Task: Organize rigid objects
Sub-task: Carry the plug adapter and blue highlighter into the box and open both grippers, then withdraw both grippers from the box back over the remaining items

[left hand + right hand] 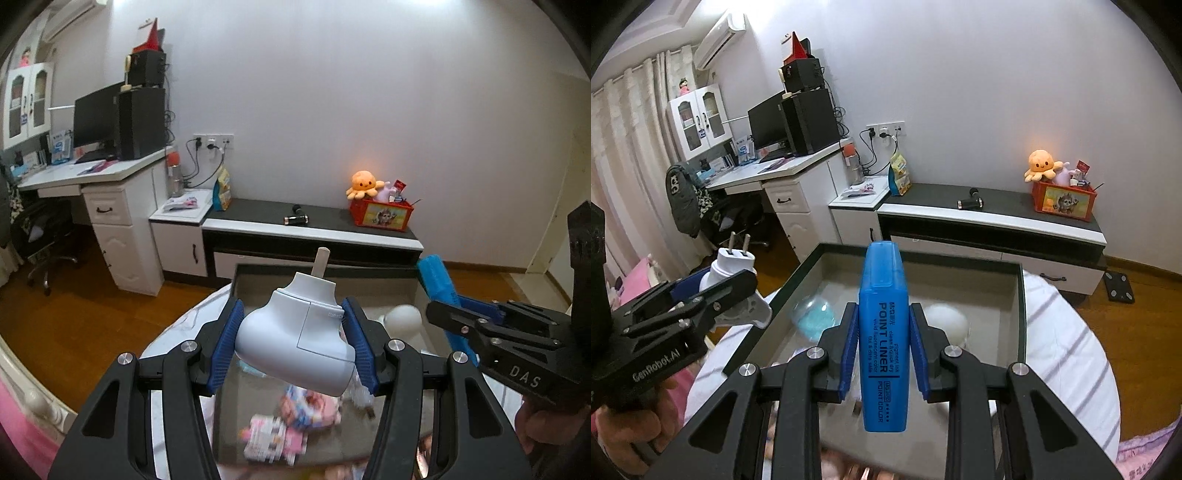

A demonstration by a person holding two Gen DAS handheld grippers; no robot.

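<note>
My left gripper (293,338) is shut on a pale grey-white plug-in device (295,339) with a stick at its top, held above a dark-rimmed glass tray (325,271). It also shows in the right wrist view (733,291), its two plug pins pointing up. My right gripper (882,345) is shut on a blue Point Liner highlighter (884,332), held upright over the same tray (1021,295). The highlighter shows at the right of the left wrist view (437,280).
In the tray lie a white round object (945,319), a clear bag with blue contents (814,317) and colourful packets (277,437). The tray rests on a white striped bedcover (1067,343). Beyond are a low cabinet (993,221), a red toy box (1063,201) and a desk (92,173).
</note>
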